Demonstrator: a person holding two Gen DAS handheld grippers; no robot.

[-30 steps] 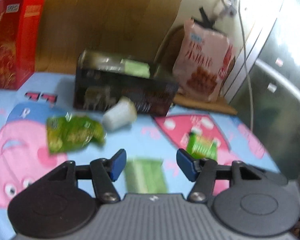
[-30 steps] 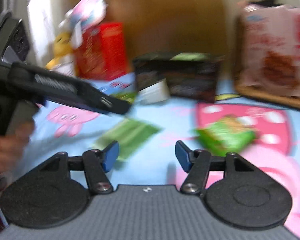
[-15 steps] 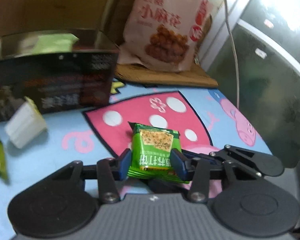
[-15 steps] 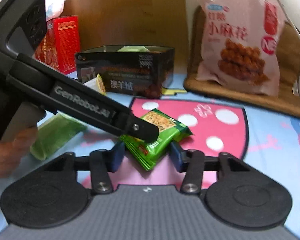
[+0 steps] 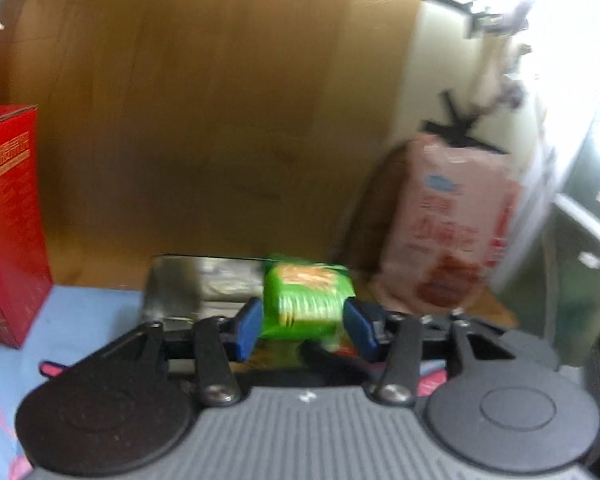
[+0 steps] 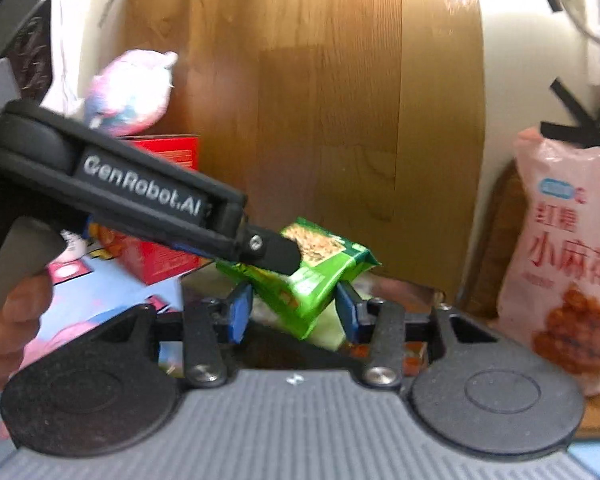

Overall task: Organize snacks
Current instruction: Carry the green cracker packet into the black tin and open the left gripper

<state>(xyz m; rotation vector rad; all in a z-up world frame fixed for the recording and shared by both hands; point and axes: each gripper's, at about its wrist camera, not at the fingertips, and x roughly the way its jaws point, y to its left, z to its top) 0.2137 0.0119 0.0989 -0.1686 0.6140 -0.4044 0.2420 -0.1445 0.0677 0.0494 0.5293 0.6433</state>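
My left gripper [image 5: 305, 322] is shut on a small green snack packet [image 5: 306, 298] and holds it up in the air above the open dark snack box [image 5: 176, 292]. In the right wrist view the same green packet [image 6: 320, 276] hangs in the left gripper's fingers [image 6: 272, 252]. My right gripper [image 6: 292, 312] stands with its blue pads on either side of the packet's lower end, and I cannot tell whether they touch it. The box's inside [image 6: 292, 348] shows below, with other packets in it.
A red carton [image 5: 8, 220] stands at the left on the cartoon-print cloth [image 5: 80, 312]. A large pink snack bag [image 6: 568, 248] leans at the right, seen also in the left wrist view [image 5: 452, 236]. A wooden board [image 6: 320, 120] backs the scene. A pink plush toy [image 6: 132, 88] sits on the red carton.
The left gripper closed on the green packet on the cloth and lifted it up over the dark box. The right gripper rose with it, staying at the packet.
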